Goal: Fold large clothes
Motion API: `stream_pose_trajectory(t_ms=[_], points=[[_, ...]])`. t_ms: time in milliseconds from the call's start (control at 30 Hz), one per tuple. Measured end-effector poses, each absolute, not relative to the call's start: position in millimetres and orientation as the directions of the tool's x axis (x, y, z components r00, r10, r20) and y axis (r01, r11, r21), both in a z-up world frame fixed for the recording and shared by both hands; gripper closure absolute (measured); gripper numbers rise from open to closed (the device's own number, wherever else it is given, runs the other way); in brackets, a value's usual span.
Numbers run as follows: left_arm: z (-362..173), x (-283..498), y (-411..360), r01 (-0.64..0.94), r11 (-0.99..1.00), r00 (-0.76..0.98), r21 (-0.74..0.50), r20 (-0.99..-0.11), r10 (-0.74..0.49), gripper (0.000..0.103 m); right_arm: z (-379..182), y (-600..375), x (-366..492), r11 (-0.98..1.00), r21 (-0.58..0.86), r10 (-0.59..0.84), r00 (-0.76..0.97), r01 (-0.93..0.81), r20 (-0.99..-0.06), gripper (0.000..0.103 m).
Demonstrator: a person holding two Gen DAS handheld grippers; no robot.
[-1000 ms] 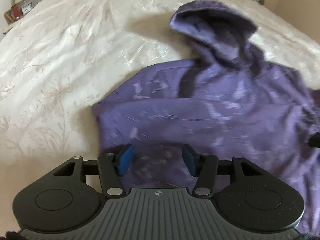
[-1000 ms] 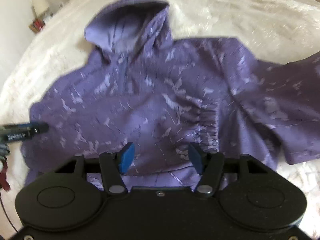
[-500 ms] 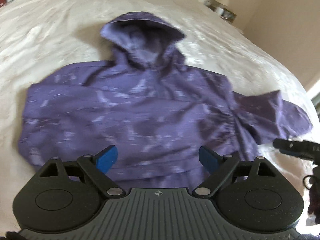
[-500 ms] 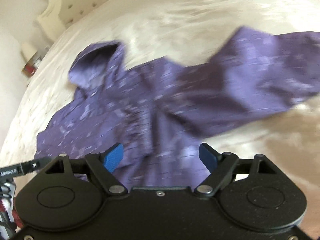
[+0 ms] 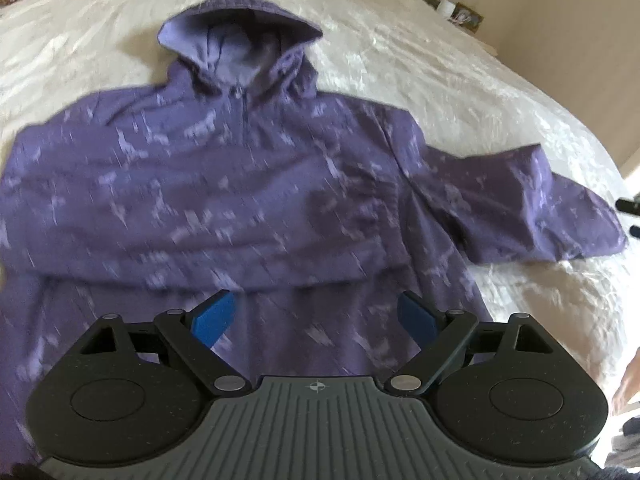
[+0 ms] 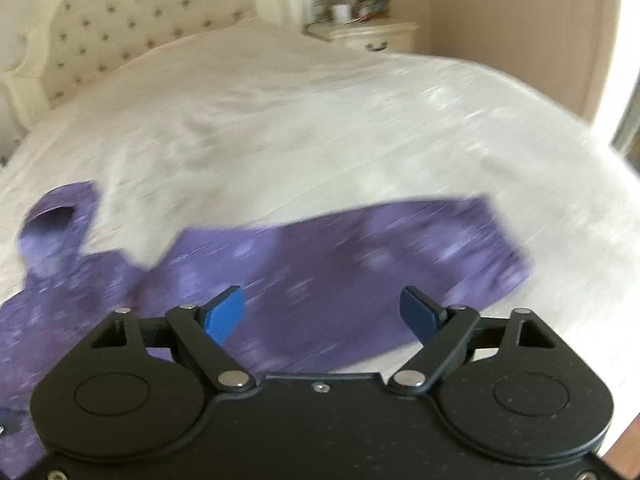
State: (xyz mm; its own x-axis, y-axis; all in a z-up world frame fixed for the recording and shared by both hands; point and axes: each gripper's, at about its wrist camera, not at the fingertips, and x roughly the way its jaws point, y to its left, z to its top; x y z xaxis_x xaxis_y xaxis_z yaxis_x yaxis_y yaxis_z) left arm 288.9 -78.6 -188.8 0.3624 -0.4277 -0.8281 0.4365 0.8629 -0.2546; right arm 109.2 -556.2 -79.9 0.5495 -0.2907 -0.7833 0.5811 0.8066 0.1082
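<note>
left gripper [image 5: 316,314]: hanging over the lower front of the garment, its two blue pads spread wide, nothing sitting between them, not touching the cloth.
right gripper [image 6: 322,312]: pointing down over the outstretched sleeve, its jaws opening, wide apart, nothing sitting between the pads; this view is blurring with motion.
hoodie [image 5: 224,184]: purple with pale flecks, lying front up on the bed, its hem nearest the left camera, a horizontal fold line running across the body just beyond the left gripper's pads.
hood [image 5: 240,36]: lying open and flat at the far end of the garment, pointing away from the left camera; a short zip is running down from the neck.
sleeve [image 5: 532,208]: stretching out to the right of the body, lying flat on the cover, its cuff end near the right edge of the left view.
bedspread [image 5: 460,80]: white, shiny and crinkled, lying under the whole garment.
headboard [image 6: 132,28]: cream, buttoned and padded, standing at the far end of the bed in the right view.
nightstand [image 6: 368,36]: pale, standing right of the headboard, carrying small items too blurred to name.
</note>
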Motion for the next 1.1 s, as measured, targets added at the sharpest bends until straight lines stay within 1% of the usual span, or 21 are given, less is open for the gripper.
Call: stream_pose_trajectory(t_ms=[233,300,367,433,500,567,600,733,833,900,1000,1100], points=[[-190.8,269.8,-89.5,0.424,0.877,0.355,-0.227,-0.849,-0.392,0.015,-100.9,-624.2,98.0,0.704,0.066,-0.37,0.444,0.708,-0.816,0.011],[-190.2,268.4,-87.5,0.417,0.881,0.355,-0.223,-0.852,-0.384,0.015,-112.2,-636.3,93.2,0.676,0.116,-0.333,0.441,0.728,-0.833,0.01],[-190.4,269.3,-85.3,0.414,0.884,0.351,-0.217,-0.858,-0.375,0.015,-121.5,-645.6,87.0,0.645,0.196,-0.279,0.466,0.739,-0.84,0.011],[-190.1,270.8,-82.4,0.412,0.887,0.352,-0.209,-0.861,-0.367,0.015,-126.3,-648.8,79.8,0.603,0.264,-0.252,0.493,0.753,-0.832,0.028],[-189.5,273.4,-79.0,0.411,0.888,0.352,-0.207,-0.862,-0.364,0.015,-124.3,-646.5,72.6,0.559,0.272,-0.29,0.493,0.783,-0.82,0.068],[-189.0,276.6,-75.6,0.417,0.885,0.35,-0.207,-0.862,-0.367,0.015,-119.2,-643.0,64.7,0.528,0.319,-0.293,0.521,0.787,-0.802,0.085],[-188.5,278.9,-73.6,0.424,0.882,0.348,-0.207,-0.862,-0.369,0.015,-113.8,-638.6,64.2,0.525,0.33,-0.299,0.533,0.785,-0.791,0.087],[-184.4,289.5,-66.3,0.444,0.87,0.342,-0.214,-0.857,-0.385,0.015,-74.5,-605.7,71.9,0.596,0.334,-0.328,0.6,0.731,-0.729,0.089],[-180.0,299.1,-59.9,0.462,0.857,0.337,-0.227,-0.85,-0.406,0.015,-41.6,-569.3,90.1,0.668,0.364,-0.305,0.685,0.649,-0.662,0.092],[-177.2,307.8,-54.0,0.479,0.846,0.329,-0.236,-0.845,-0.422,0.015,-22.6,-539.4,107.5,0.719,0.384,-0.262,0.737,0.58,-0.622,0.093],[-172.1,320.7,-42.4,0.492,0.833,0.328,-0.253,-0.832,-0.446,0.015,2.4,-479.1,141.9,0.806,0.394,-0.16,0.804,0.441,-0.572,0.093],[-167.6,334.0,-27.0,0.488,0.831,0.333,-0.268,-0.823,-0.46,0.015,12.8,-423.4,174.2,0.857,0.409,-0.052,0.84,0.315,-0.54,0.093]])
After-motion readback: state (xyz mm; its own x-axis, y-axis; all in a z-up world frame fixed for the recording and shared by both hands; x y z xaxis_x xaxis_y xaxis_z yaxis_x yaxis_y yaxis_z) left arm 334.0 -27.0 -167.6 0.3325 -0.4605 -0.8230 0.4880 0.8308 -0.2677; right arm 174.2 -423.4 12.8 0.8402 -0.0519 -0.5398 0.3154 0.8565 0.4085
